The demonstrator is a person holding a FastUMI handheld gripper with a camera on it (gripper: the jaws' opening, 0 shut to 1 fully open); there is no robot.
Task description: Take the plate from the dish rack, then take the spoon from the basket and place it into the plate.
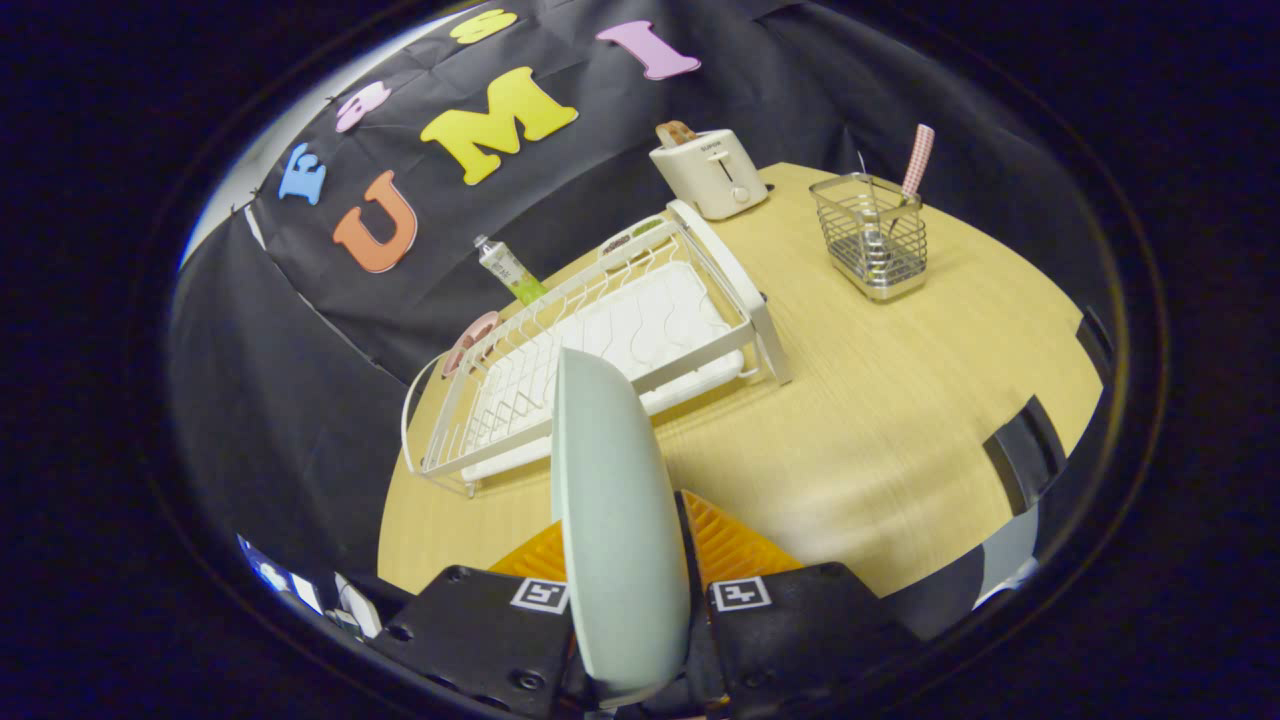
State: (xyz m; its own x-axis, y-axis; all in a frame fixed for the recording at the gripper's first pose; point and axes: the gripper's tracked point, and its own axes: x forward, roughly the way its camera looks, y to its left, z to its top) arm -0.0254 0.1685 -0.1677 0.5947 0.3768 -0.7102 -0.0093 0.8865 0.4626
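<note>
A pale green plate (615,520) stands on edge between my two fingers, and my gripper (625,555) is shut on it, holding it above the wooden table (880,400). Beyond the plate's upper rim lies the white wire dish rack (600,340), its slots bare. Farther off and to the right stands a metal wire basket (872,238). A spoon with a pink checked handle (915,165) sticks up out of the basket.
A cream toaster (708,172) with a slice of toast stands behind the rack. A green-and-clear bottle (508,270) and a pink item (472,338) lie behind the rack near the black wall. Bare tabletop spreads between rack and basket.
</note>
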